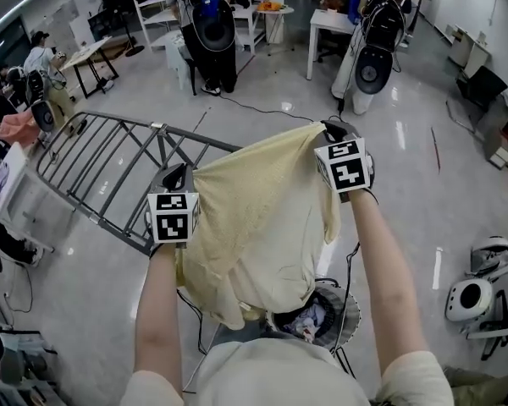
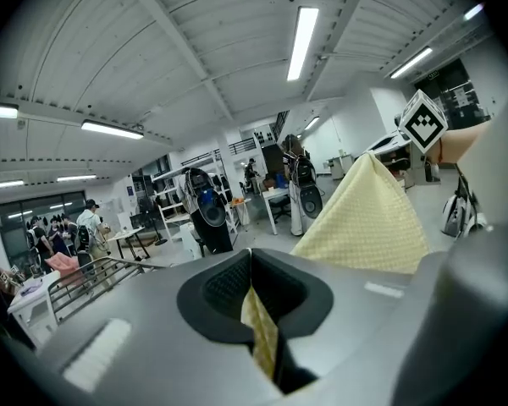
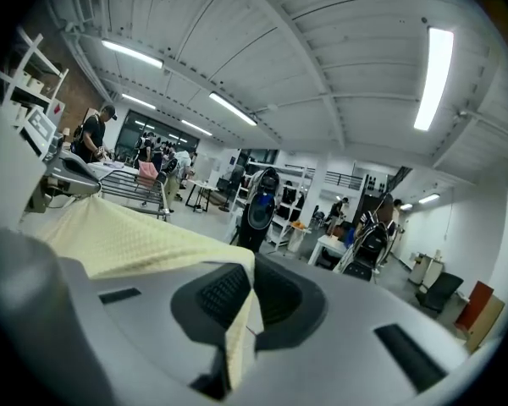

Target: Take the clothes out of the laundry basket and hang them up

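A pale yellow textured garment [image 1: 262,227] hangs spread between my two grippers, held up above the floor. My left gripper [image 1: 176,180] is shut on its left top corner; in the left gripper view the yellow cloth [image 2: 261,332] is pinched between the jaws. My right gripper [image 1: 332,134] is shut on the right top corner, and the cloth [image 3: 241,337] shows clamped in the right gripper view. Below the garment, the round laundry basket [image 1: 343,311] stands on the floor with patterned clothes [image 1: 309,318] inside. The grey metal drying rack [image 1: 110,167] stands just left of and behind the garment.
A white robot base [image 1: 470,299] sits at the right. Black machines [image 1: 210,24] and a white table [image 1: 330,24] stand at the back. People work at desks at far left [image 1: 34,57]. A cable [image 1: 254,104] runs over the glossy grey floor.
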The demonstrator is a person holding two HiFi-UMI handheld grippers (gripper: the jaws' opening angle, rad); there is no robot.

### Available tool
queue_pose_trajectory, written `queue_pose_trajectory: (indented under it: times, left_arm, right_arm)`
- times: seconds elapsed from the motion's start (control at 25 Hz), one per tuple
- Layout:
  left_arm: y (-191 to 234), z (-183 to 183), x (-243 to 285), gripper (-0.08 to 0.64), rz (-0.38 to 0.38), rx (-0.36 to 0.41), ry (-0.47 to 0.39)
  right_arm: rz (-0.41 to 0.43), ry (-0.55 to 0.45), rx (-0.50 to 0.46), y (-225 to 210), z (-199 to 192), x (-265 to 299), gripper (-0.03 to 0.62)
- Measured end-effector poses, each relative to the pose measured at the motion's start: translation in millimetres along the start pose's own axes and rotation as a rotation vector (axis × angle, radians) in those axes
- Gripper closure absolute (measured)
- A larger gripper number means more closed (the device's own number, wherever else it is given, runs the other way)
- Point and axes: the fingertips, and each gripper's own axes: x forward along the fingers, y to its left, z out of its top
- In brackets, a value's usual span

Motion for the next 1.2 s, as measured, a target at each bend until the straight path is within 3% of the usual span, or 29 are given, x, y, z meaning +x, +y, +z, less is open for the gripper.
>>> queue_pose_trajectory:
  times: [0.28, 0.72, 1.04, 1.2]
  left_arm:
    - [0, -19, 61, 0.545, -0.088, 0.02, 0.071]
    - [-17, -119, 128, 0.543, -0.25, -0.014, 0.295]
    - [-31, -154, 143, 0.541, -0.288, -0.002, 0.384]
    - [-37, -168, 146, 0.541, -0.307, 0.003, 0.423]
  right_arm:
    - [-0.005, 0.066, -0.011, -10, -14, 53, 0.572]
    - [0.132, 0.338, 0.009, 27, -104, 160, 0.52]
    - [0.217, 0.491, -0.033, 41, -163, 180, 0.478]
    - [0.291, 0.581, -0.075, 52, -186, 168, 0.42]
